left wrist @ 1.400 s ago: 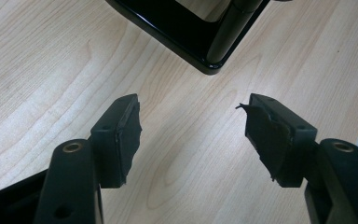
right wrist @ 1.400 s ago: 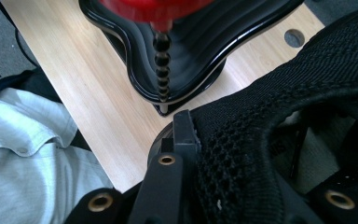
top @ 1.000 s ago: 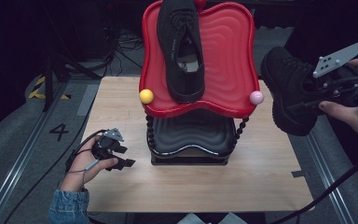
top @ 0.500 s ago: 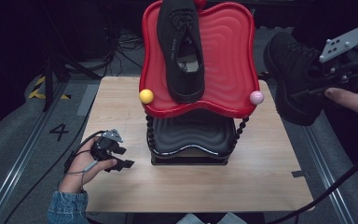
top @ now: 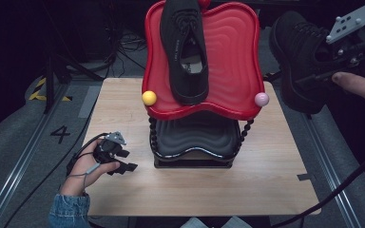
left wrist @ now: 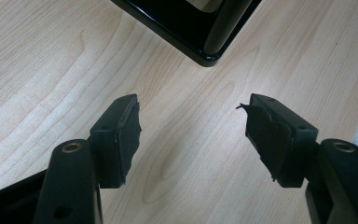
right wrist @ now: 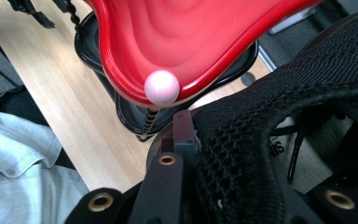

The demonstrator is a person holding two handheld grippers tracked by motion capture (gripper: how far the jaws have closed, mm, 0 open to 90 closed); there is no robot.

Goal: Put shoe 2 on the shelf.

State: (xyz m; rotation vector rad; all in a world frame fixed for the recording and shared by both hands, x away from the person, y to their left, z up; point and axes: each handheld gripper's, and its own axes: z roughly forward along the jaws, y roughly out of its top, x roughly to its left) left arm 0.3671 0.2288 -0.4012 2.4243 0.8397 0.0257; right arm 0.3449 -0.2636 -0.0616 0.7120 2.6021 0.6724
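Observation:
A black knit shoe [top: 185, 47] lies lengthwise on the left half of the red wavy top tray [top: 230, 57] of a two-tier rack. A second black shoe [top: 297, 57] hangs in the air off the tray's right edge, above the level of the pink ball [top: 261, 99]. My right gripper [top: 321, 71] is shut on its collar. In the right gripper view that shoe [right wrist: 279, 116] sits between the jaws of the right gripper [right wrist: 261, 154], with the tray's red rim [right wrist: 121, 70] and pink ball [right wrist: 161, 87] beyond. My left gripper [top: 127, 160] rests open on the table; nothing is between the jaws of the left gripper [left wrist: 193, 130].
The rack's black lower tray [top: 195, 137] and base stand mid-table on the wooden top [top: 266, 180]. A yellow ball [top: 148, 98] marks the tray's left front corner. The rack's base corner [left wrist: 205, 51] lies just ahead of the left jaws. Cables and a rail run along the floor at the left.
My right gripper has lifted the second shoe higher beside the red tray. The left gripper has stayed where it was on the table.

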